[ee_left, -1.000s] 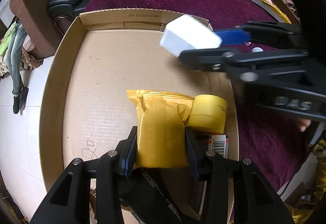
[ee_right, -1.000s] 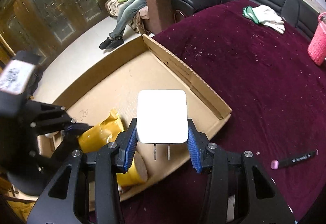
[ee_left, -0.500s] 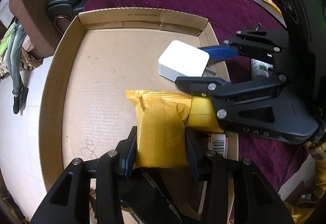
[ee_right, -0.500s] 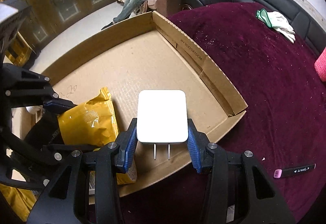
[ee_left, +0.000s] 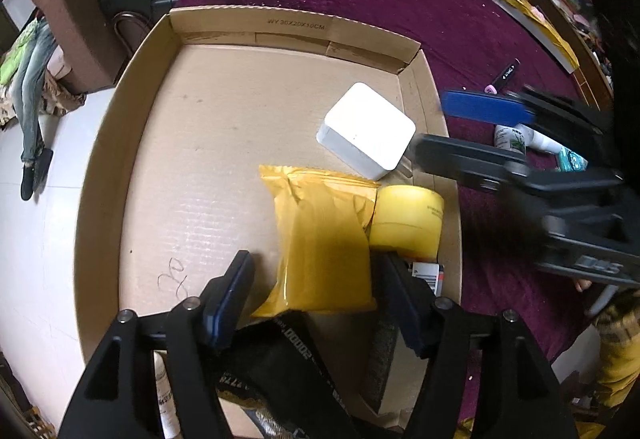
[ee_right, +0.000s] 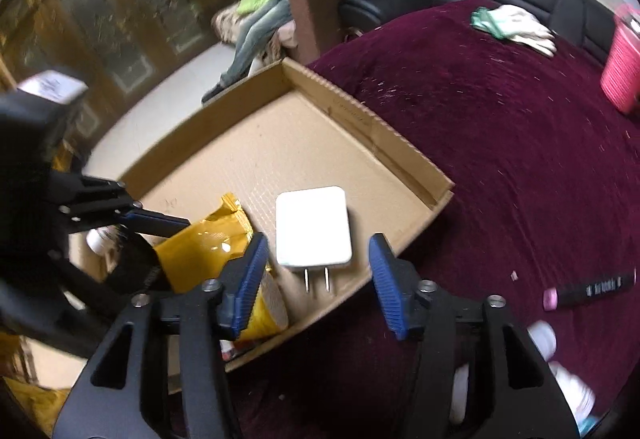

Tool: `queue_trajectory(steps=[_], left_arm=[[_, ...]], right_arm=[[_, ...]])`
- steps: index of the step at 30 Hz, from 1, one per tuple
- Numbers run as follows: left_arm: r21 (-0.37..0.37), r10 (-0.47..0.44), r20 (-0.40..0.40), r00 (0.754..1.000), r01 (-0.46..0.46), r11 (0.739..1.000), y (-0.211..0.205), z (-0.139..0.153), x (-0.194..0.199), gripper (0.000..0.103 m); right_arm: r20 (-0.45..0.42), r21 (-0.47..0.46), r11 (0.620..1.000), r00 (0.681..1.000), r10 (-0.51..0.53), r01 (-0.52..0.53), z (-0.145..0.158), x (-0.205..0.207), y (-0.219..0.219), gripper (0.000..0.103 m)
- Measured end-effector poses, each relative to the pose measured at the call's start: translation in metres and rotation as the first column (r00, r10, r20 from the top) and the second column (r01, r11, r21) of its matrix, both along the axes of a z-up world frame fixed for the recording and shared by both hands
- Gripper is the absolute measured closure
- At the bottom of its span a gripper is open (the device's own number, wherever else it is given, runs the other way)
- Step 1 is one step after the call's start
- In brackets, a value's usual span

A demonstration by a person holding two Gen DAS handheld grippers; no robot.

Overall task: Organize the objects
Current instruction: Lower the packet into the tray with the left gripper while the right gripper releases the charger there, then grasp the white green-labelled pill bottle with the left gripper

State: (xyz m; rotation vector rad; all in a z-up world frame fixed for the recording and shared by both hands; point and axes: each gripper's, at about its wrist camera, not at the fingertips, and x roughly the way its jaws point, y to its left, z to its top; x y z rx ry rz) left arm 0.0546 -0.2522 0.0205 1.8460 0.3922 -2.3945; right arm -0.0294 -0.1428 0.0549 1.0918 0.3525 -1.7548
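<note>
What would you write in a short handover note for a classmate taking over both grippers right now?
Left gripper: open, fingers either side of the yellow packet, not squeezing it.
Right gripper: open, nothing in it, just behind the white charger.
In the cardboard tray: packet, charger lying flat with prongs toward the near wall, yellow tape roll beside the packet.
Done: charger and packet set down in the tray.
Left: the black marker and the small bottles on the purple cloth, probably next.
</note>
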Motion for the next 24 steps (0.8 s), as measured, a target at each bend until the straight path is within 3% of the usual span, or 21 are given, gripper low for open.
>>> queue_trajectory(steps=[5, 12, 18, 24], left_arm=[[-0.017, -0.010, -0.005, 1.000, 0.010, 1.000, 0.003, 0.013, 0.004, 0.036], [0.005, -0.109, -0.027, 0.994, 0.109, 0.994, 0.035, 0.037, 0.008, 0.032], [0.041, -0.221, -0.052, 0.974, 0.223, 0.974, 0.076, 0.052, -0.003, 0.027], [0.044, -0.313, -0.017, 0.950, 0.313, 0.949, 0.121, 0.041, -0.030, 0.027]], right_arm=[[0.039, -0.020, 0.995, 0.995, -0.095, 0.096, 0.009, 0.012, 0.042, 0.041], [0.120, 0.097, 0.979, 0.974, -0.190, 0.179, -0.001, 0.030, 0.114, 0.033], [0.147, 0.172, 0.939, 0.935, -0.324, 0.298, -0.014, 0.031, 0.181, 0.031], [0.151, 0.189, 0.904, 0.898, -0.412, 0.383, -0.016, 0.034, 0.226, 0.031]])
